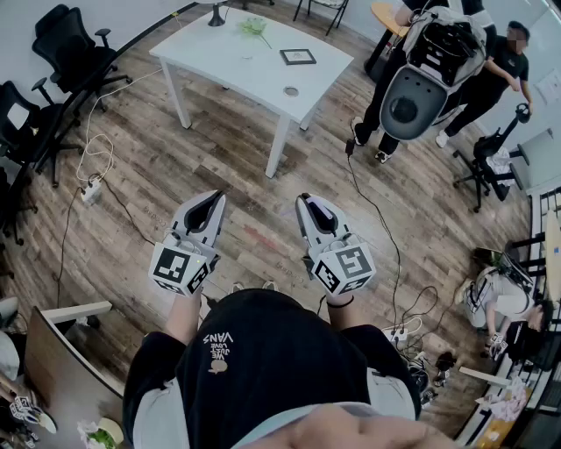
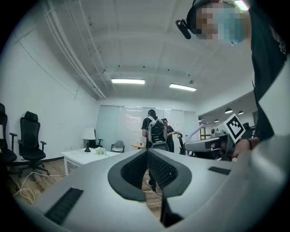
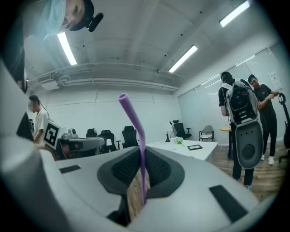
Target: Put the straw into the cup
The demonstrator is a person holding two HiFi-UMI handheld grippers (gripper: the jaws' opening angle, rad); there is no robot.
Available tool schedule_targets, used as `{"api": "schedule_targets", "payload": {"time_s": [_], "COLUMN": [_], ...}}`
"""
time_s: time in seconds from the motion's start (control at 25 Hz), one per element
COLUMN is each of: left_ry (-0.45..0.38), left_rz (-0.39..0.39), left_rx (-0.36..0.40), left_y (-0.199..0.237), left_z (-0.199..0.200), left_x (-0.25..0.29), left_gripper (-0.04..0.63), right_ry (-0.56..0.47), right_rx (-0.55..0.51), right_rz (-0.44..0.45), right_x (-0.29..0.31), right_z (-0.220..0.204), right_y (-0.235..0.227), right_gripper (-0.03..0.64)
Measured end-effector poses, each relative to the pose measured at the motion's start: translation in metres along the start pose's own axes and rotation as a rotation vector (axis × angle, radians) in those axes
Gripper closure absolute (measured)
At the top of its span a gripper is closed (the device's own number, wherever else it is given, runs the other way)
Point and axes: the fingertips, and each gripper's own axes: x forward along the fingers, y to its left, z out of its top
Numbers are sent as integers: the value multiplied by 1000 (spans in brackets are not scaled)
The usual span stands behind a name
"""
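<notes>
Person is standing on the wood floor [image 1: 245, 167], holding both tools out level in front, approx side by side and apart. The right tongs [image 3: 141, 156] are clamping a purple straw [image 3: 136, 129]. The straw is sitting pinched between the pads and rising upright above them, w/ its top section bending off to the left in the right gripper view. Its lower end is running down in the gap behind the pads. The left tongs [image 2: 146, 155] are closing tip to tip w/ nothing between them. In the head view the left tongs [image 1: 214, 200] and right tongs [image 1: 304, 200] are both pointing toward a white surface [image 1: 230, 63] that is standing well ahead of them.

That surface is carrying a lamp [image 1: 216, 16] at the far edge, a green plant [image 1: 254, 28] just beside it, a picture frame [image 1: 298, 57] nearer the middle, and a small round thing [image 1: 291, 91] nearer the front edge; can't tell what it is. Black office chairs [image 1: 68, 46] are lining the left wall. A person w/ a backpack [image 1: 429, 66] is standing to the right of the surface, w/ another person [image 1: 495, 81] facing them.
</notes>
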Motion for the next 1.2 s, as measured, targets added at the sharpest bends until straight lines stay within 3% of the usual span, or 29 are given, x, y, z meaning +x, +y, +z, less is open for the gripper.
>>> {"api": "schedule_targets", "payload": {"time_s": [0.44, 0.92, 1.2], "left_ry": [-2, 4, 10], "left_rz": [-18, -73, -63], "left_rx": [-15, -25, -34], "left_y": [16, 41, 68], "left_z": [-3, -4, -11], "left_x": [-8, -17, -23], "left_gripper": [578, 578, 578], "right_ry": [-25, -40, -19], "right_rx": [32, 50, 61], "right_rz": [14, -38, -41], "right_x": [11, 27, 47], "right_z": [3, 3, -6], "right_y": [16, 35, 46], "right_gripper": [574, 575, 575]}}
